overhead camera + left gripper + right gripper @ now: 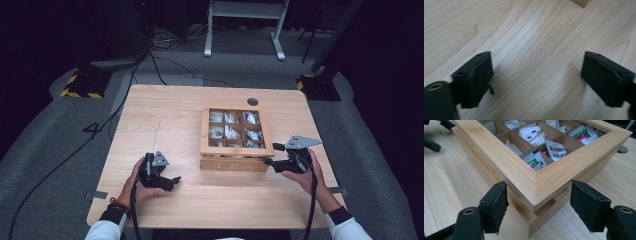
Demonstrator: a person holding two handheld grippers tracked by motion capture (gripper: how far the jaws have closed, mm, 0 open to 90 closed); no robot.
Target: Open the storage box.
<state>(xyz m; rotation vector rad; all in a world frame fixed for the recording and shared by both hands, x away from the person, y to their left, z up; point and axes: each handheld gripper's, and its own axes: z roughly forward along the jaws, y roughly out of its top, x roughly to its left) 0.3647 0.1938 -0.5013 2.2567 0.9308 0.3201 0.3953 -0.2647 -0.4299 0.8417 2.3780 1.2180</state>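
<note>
While the right gripper (pixel 539 202) holds its open jaws around the wooden tea box (pixel 544 177) corner, seemingly not pressing, the left gripper (pixel 536 80) rests open-jawed over the bare table (pixel 529 37).

surface: light wooden table (pixel 170 115) | on it: wooden tea box (pixel 235 162) with sachet compartments, its near corner between the right gripper (pixel 270 161) jaws | bare wood under the left gripper (pixel 173 182) | round hole beyond the box
</note>
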